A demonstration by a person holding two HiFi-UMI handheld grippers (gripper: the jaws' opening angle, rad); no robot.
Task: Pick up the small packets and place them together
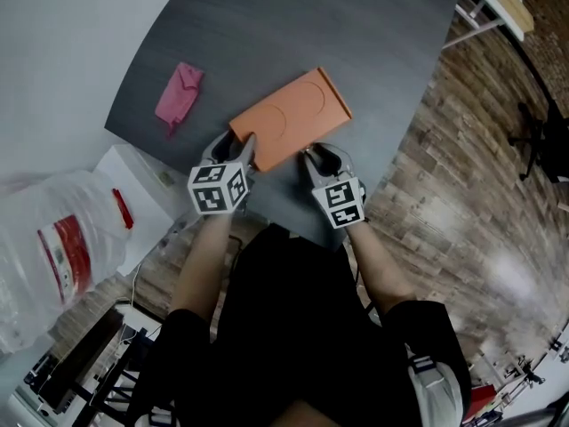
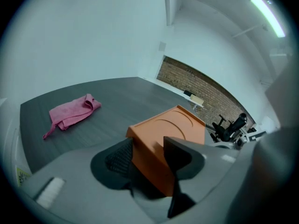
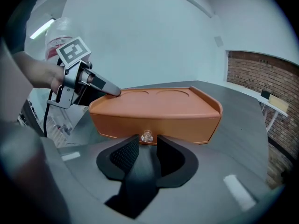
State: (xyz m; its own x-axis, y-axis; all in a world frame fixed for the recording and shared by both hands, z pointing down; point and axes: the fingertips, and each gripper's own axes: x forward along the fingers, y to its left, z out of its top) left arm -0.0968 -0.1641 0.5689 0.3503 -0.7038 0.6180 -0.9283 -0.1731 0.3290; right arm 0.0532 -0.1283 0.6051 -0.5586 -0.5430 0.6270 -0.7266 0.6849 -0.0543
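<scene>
Low in the head view, the left forearm (image 1: 200,269) and right forearm (image 1: 380,269) reached up-frame from a dark-clad body. They were bare and roughly parallel, and each hand tipped its gripper down toward the table (image 1: 373,34). At the left edge, beside the left forearm, sat a clear plastic item (image 1: 53,247) with red print; bag or bottle, I could not tell.

The left gripper (image 2: 149,155) was at the box's (image 1: 293,114) lower-left corner. Its jaws stood wide apart with that corner between them. The left pad (image 2: 120,157) ran close along the box's side, contact unclear.

The right gripper (image 3: 147,149) faced the box's front. Its jaws were partly open, one either side of a small clear knob (image 3: 147,136), with a gap on each side.

The box lay just above centre of the head view on the dark grey table. It was orange, flat and oblong, with a raised rim and two shallow round hollows in its top.

Further up-left, well apart from the box, lay a crumpled pink cloth (image 1: 178,96).
</scene>
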